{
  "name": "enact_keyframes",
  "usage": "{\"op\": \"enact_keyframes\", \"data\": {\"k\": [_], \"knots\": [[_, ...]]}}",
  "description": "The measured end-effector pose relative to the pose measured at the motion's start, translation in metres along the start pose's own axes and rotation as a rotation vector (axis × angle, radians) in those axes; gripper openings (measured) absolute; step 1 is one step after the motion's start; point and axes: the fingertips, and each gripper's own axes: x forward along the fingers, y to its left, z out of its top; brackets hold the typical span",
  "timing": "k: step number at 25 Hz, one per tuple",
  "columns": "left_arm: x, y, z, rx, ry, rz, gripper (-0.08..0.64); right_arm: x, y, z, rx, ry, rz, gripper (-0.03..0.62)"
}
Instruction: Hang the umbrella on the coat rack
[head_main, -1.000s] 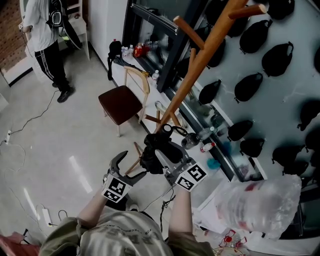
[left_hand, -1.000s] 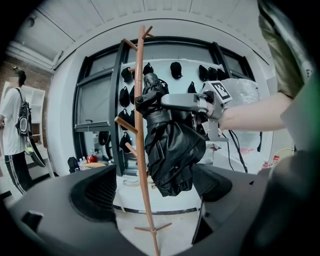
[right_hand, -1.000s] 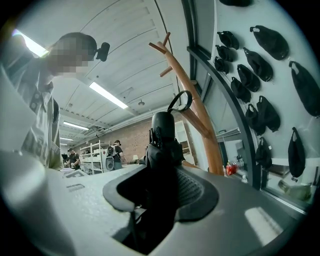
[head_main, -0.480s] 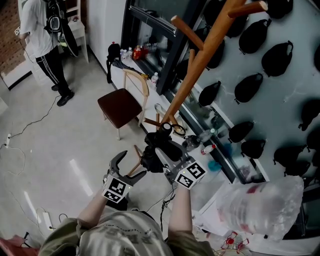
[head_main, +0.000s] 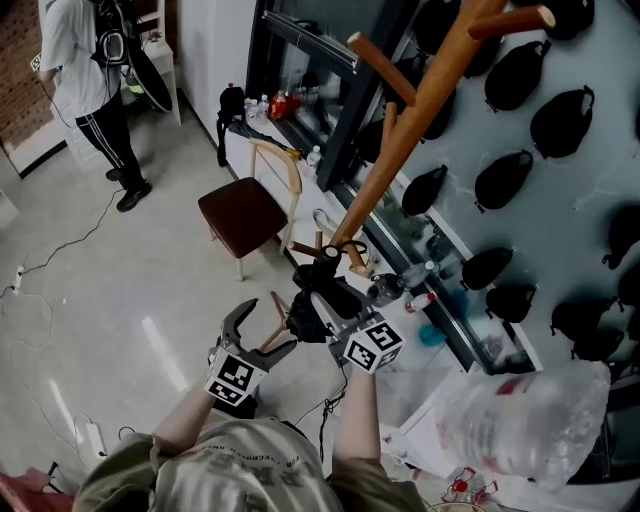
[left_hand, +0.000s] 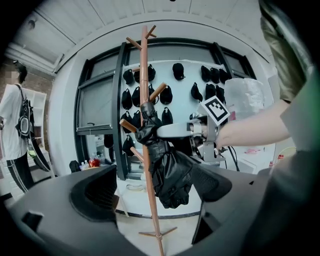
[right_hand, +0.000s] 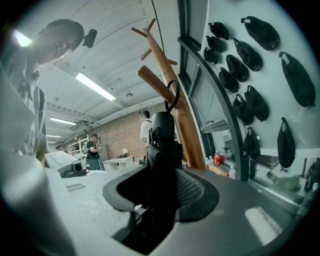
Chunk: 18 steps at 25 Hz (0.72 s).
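**Umbrella Held Close to the Rack, Not Yet Hung**

The black folded umbrella (head_main: 312, 303) is gripped in the right claw (head_main: 322, 312) — the jaws are partly shut and pressed on its body. It is held up close to the pole of the wooden coat rack (head_main: 400, 140). It is not hung yet. The left claw (head_main: 258, 328) is held open beside it, and nothing is in it.

Things could go wrong from here. The thin strap loop (right_hand: 173, 99) could miss the peg (right_hand: 152, 82), and then the umbrella would be dropped on the floor. The rack could also be bumped and tipped, as it stands on thin feet (left_hand: 157, 234).

The loop is shown clearly only in the right gripper view. Whether it is round a peg cannot be told. The whole rack, right down to its feet, is shown only in the left gripper view — there the umbrella is seen in front of the pole.
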Motion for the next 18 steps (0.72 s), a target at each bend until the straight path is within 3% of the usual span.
{"op": "enact_keyframes", "data": {"k": [6,18], "knots": [[0.001,0.009,0.005,0.002,-0.019,0.003,0.459,0.008,-0.016,-0.028,0.005,0.030,-0.067,0.164],[0.004,0.016,0.010,0.021,-0.027,-0.003,0.459,0.017,-0.029,-0.052,-0.081,0.017,-0.183,0.173]]}}
